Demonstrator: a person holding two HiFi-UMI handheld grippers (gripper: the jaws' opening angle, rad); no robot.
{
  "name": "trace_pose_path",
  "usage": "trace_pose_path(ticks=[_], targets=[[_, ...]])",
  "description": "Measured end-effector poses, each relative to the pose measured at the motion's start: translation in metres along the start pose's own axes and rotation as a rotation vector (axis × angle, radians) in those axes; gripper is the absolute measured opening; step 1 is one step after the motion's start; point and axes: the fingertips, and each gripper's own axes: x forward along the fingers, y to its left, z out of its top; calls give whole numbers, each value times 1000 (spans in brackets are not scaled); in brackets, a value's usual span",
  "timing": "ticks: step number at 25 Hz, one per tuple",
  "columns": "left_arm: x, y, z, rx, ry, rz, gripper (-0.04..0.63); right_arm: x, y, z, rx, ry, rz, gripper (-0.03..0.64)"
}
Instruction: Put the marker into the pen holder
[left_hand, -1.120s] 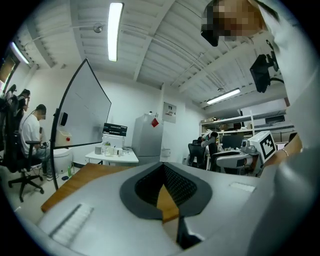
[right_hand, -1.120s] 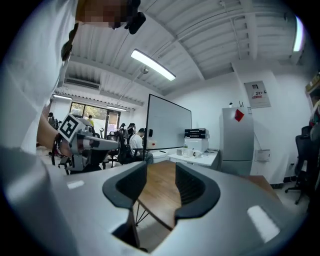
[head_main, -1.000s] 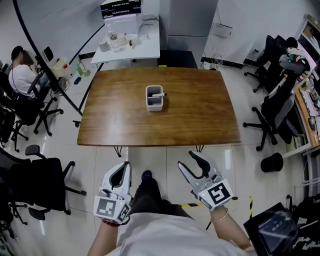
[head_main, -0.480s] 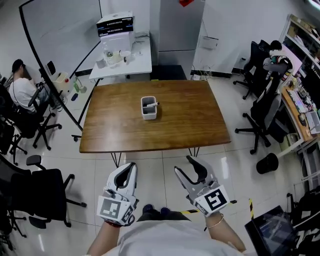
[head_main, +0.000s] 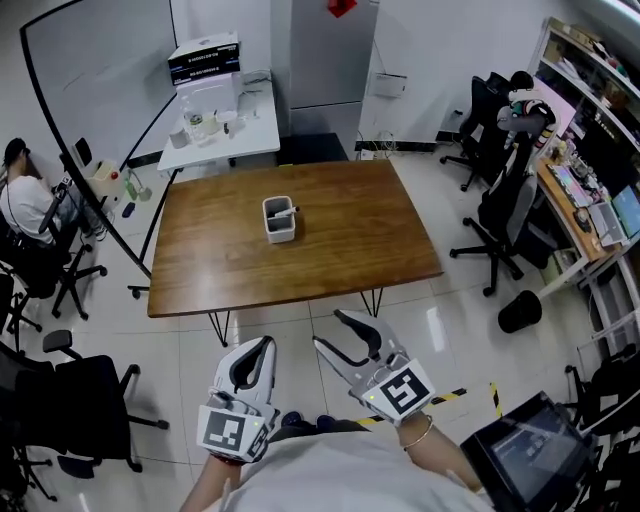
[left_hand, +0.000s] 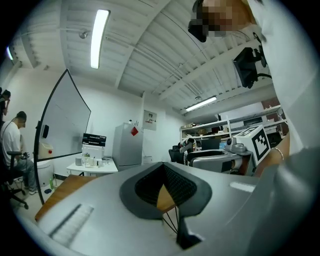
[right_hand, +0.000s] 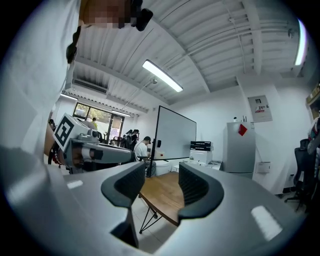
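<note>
The jaws of the right gripper (head_main: 327, 328) were spread, just opened wider, with nothing between them; the left gripper (head_main: 266, 345) was clenched empty. The marker (head_main: 286, 211) in the pen holder (head_main: 278, 226) was shown only by the head view, at upper centre.

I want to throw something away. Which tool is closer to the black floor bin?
Right. The bin is off to the right of the right tool; the left tool is farther left.
</note>
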Motion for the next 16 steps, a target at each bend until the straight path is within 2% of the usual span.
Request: trace_pose_path(ticks=[6,10,16], targets=[[5,11,-4,-8,0,-3,2,9,1,6,11,-30,3,195],[13,18,-13,-11,37,10,3,5,-9,-3,-7,-10,-6,195],[23,21,-19,-1,69,-58,2,-5,-22,-13,5,31,-57,196]])
